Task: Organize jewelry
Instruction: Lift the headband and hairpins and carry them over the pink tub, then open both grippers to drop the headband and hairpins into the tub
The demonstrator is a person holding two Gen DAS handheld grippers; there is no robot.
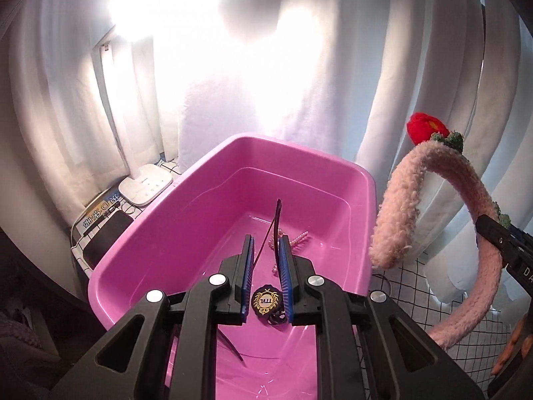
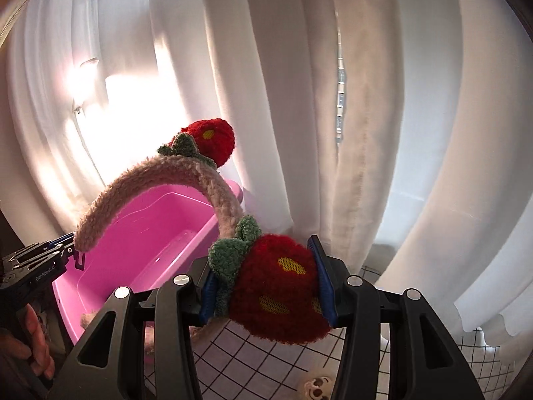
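A white lamp base point(image 1: 145, 184) sits at far left, beside a pink plastic tub point(image 1: 140, 236). The left gripper point(image 1: 266, 268) hangs over the tub, its blue-padded jaws apart and holding nothing. Beneath it in the tub lie a thin dark headband point(image 1: 273, 221), a pearl hair clip point(image 1: 298, 238) and a black badge with gold lettering point(image 1: 265, 301). To the right, over the gridded cloth point(image 2: 266, 363), the right gripper point(image 2: 266, 283) is clamped on a fuzzy pink headband point(image 2: 156, 183) (at its red knitted flower), held in the air beside the tub.
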